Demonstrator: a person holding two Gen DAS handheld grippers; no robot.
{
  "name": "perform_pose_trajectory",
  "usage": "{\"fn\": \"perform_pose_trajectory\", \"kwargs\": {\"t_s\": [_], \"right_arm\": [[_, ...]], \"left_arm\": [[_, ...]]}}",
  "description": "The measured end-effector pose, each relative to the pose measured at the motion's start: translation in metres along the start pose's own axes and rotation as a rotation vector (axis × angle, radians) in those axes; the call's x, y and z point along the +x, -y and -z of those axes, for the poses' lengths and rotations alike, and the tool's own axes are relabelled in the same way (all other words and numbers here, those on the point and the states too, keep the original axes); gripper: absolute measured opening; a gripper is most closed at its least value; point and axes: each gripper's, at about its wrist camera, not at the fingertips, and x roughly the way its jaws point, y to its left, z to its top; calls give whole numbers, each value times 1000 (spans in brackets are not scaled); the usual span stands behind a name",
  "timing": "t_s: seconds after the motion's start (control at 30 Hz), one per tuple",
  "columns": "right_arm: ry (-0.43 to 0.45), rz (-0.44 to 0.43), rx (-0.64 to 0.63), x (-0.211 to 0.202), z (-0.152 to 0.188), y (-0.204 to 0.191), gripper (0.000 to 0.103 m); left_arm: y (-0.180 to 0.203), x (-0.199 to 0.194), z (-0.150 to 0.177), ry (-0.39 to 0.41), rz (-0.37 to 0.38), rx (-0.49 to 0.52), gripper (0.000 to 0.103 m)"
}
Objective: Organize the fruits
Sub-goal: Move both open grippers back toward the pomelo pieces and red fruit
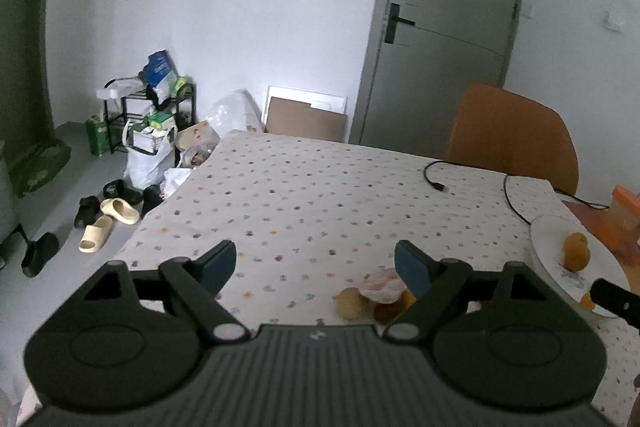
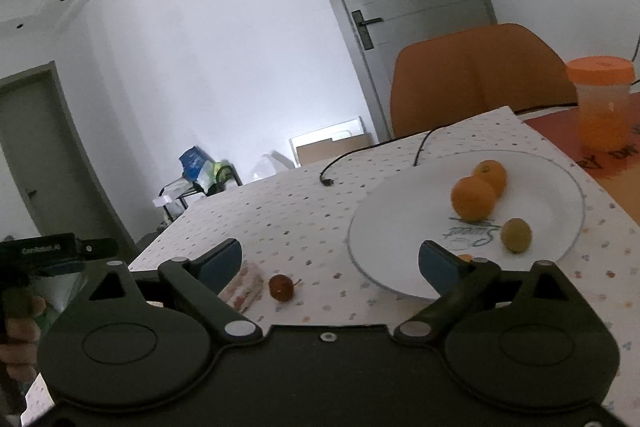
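The plate point(image 2: 400, 211) lies on the dotted tabletop point(image 2: 280, 211), and it serves as the landmark here. On the plate sit two oranges point(image 2: 474, 197), touching each other, and just beside them a green fruit point(image 2: 516, 235). Off the plate's left rim, on the cloth, lies a small red fruit point(image 2: 281, 287) with a stem, and further left a pale wrapped item point(image 2: 244, 285). The right tongs point(image 2: 330, 263) are spread wide with nothing between them, one blue pad over the plate's near rim. The left tongs point(image 1: 315, 265) are likewise spread and empty, left of the plate; a few yellowish fruits point(image 1: 352, 303) sit by their right pad.
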Motion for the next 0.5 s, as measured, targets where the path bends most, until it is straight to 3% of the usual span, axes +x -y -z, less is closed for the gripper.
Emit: {"fn": "perform_pose_trajectory", "kwargs": {"t_s": [0.5], "right_arm": [[-41, -51, -74, 15, 9, -36, 95]], "left_arm": [[-38, 2, 12, -14, -11, -61, 85]]}}
